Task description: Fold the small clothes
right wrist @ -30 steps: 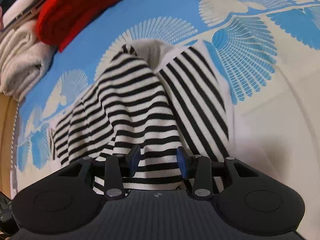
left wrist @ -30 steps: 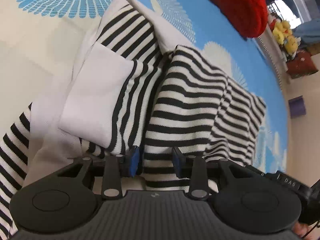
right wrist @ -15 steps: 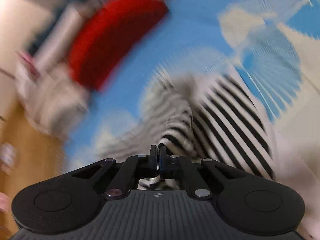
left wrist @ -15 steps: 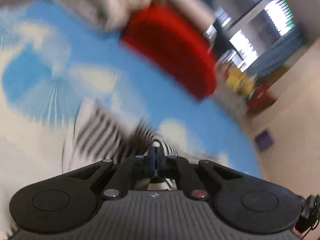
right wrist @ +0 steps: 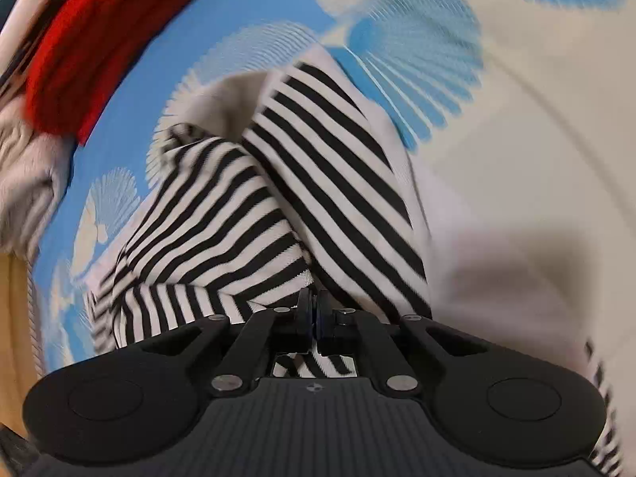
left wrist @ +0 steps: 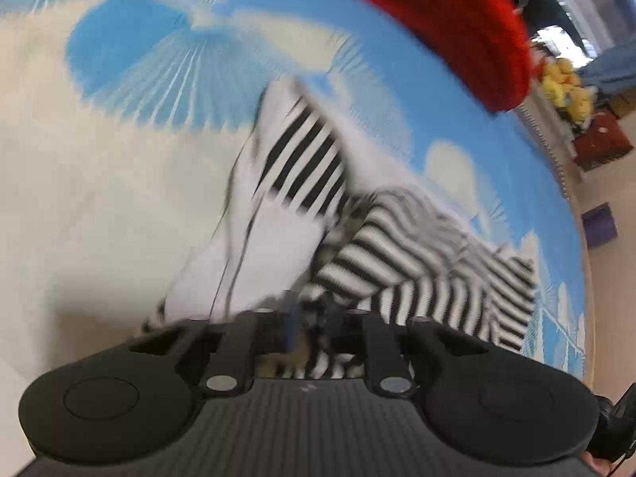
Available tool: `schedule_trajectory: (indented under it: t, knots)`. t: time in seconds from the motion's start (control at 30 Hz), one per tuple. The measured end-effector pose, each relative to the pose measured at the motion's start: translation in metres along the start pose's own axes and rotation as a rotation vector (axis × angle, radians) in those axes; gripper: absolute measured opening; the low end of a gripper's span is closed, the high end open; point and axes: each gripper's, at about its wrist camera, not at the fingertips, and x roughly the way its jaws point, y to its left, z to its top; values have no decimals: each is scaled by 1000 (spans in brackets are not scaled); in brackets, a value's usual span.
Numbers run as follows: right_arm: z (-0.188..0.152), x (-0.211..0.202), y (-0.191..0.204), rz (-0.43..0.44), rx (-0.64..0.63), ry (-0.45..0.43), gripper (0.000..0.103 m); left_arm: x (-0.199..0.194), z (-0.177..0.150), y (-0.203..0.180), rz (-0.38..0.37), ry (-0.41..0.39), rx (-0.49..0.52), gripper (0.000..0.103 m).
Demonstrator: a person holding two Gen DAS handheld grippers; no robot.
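Observation:
The black-and-white striped garment [left wrist: 397, 262] lies bunched on the blue and cream patterned mat [left wrist: 119, 159], with its white lining [left wrist: 262, 246] turned up on the left. My left gripper [left wrist: 310, 318] is at the garment's near edge. Its jaws are opening, and striped cloth still sits loosely between them in a blurred picture. In the right wrist view the same garment [right wrist: 222, 214] rises in a folded ridge toward my right gripper [right wrist: 314, 314], which is shut on the striped hem.
A red knit garment [left wrist: 445, 16] lies at the mat's far edge, also in the right wrist view [right wrist: 99, 39] beside a pale folded cloth [right wrist: 24, 175]. Yellow plush toys [left wrist: 564, 83] and a purple block [left wrist: 600, 224] sit on the floor beyond the mat.
Both grippers closed on the garment's near hem and pulled it up into a ridge. The left jaws have since parted again; the right stays closed on the cloth.

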Motion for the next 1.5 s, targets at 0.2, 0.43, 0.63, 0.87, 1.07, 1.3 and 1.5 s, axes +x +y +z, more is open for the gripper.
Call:
schedule_trajectory:
  t: [0.2,0.43,0.63,0.87,1.07,1.3,1.5]
  knots:
    - [-1,-10,14,45,-58,-76,39,4,-7,0,-21,-29,-18,43]
    - [4,-1,22,96,-49,-109,1,-28,-4,-26,-13,-241,124,2]
    - [2,0,23,22,-102,-88,0,0,-17,-19,155,-48,100,2]
    - [3,3,14,-119,-74,-114,10,-25,-19,-33,201,-219,184,20]
    - [1,-19,49,3,-302,-285,31,-5,-32,-49,48,-114,268,21]
    - [-4,36,39,-67,-309,-58,30,3,-32,-44,171,-59,269,20]
    - [-18,29,49,-38,-449,-157,33,3,-33,-44,183,-33,274,26]
